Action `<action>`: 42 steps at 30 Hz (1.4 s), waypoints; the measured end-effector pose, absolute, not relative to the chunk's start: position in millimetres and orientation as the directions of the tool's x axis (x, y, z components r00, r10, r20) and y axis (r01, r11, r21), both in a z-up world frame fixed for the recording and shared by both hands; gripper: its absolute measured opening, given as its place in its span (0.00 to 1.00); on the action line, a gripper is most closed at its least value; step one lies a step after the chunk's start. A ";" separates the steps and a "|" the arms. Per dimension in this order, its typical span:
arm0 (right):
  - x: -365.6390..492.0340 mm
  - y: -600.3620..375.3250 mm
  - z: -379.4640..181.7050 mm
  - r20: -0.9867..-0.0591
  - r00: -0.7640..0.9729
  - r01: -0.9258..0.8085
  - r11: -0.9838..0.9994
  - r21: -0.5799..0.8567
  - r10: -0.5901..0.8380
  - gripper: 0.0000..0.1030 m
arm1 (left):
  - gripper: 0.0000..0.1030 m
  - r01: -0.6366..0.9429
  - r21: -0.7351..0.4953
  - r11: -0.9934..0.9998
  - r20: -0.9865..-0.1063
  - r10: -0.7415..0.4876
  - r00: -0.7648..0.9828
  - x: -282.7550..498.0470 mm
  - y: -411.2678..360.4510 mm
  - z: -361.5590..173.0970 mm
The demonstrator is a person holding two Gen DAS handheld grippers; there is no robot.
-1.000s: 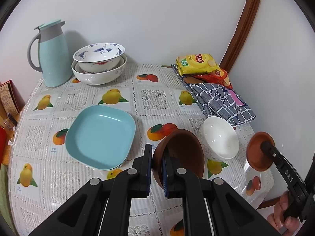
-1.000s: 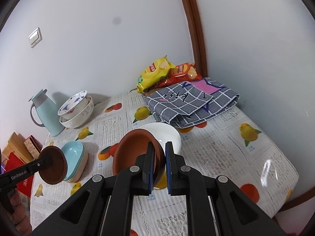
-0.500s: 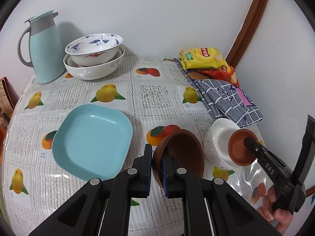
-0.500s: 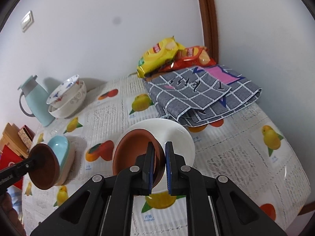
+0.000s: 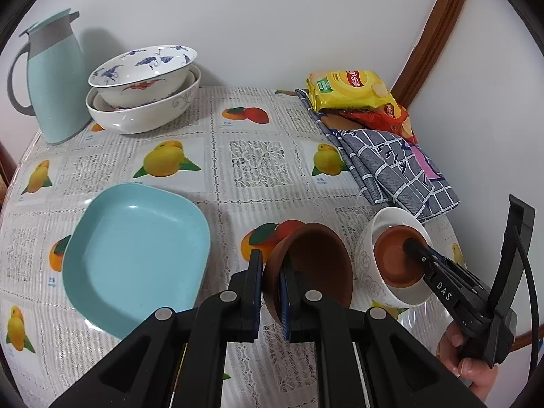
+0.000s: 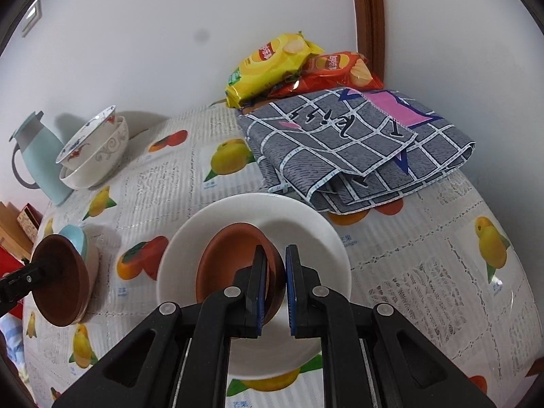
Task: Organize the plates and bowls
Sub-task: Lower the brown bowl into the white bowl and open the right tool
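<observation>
**Small brown bowl now down inside the white bowl**

Since a second ago the right gripper [image 6: 273, 285] has carried its small brown bowl [image 6: 234, 258] from the air beside the table into the white bowl [image 6: 306, 224], the landmark here. Its jaws are clamped on that brown bowl's near rim, one finger inside and one outside; whether the brown bowl rests on the white bowl's floor cannot be told. Just left of the white bowl, the left gripper [image 5: 272, 292] pinches the rim of a larger brown bowl [image 5: 312, 265], held tilted above the tablecloth [image 5: 255, 159]. Further left lies the teal square plate [image 5: 136, 255]. Beyond the white bowl sits a folded checked cloth [image 6: 357, 149].
</observation>
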State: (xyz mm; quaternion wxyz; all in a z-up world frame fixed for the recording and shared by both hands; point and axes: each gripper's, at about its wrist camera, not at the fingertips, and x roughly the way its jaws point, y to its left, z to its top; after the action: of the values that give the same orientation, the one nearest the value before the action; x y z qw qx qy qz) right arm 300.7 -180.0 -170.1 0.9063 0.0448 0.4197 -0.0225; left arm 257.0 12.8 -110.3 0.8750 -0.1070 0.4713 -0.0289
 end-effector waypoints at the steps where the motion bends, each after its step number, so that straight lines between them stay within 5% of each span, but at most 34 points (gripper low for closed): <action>1: 302.3 -180.8 -170.9 -0.765 0.644 0.079 0.995 0.062 -0.004 0.11 | 0.09 -0.049 -0.214 0.976 -0.819 -0.152 0.553 257.6 12.6 -111.3; 27: 321.5 -164.4 -189.1 -0.835 0.532 0.068 0.990 -0.126 -0.143 0.11 | 0.09 -0.046 -0.221 0.974 -0.817 -0.159 0.554 259.5 26.2 -116.5; 42: 327.2 -152.5 -192.4 -0.831 0.510 0.051 0.973 -0.227 -0.220 0.30 | 0.09 -0.042 -0.232 0.972 -0.811 -0.169 0.561 254.6 38.4 -114.5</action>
State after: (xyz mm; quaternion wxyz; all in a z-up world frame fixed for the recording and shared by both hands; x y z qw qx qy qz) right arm 327.2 -152.5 -192.4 0.8647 -0.0868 0.4885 -0.0784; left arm 254.6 38.4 -114.5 0.8762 -0.1129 0.4672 -0.0361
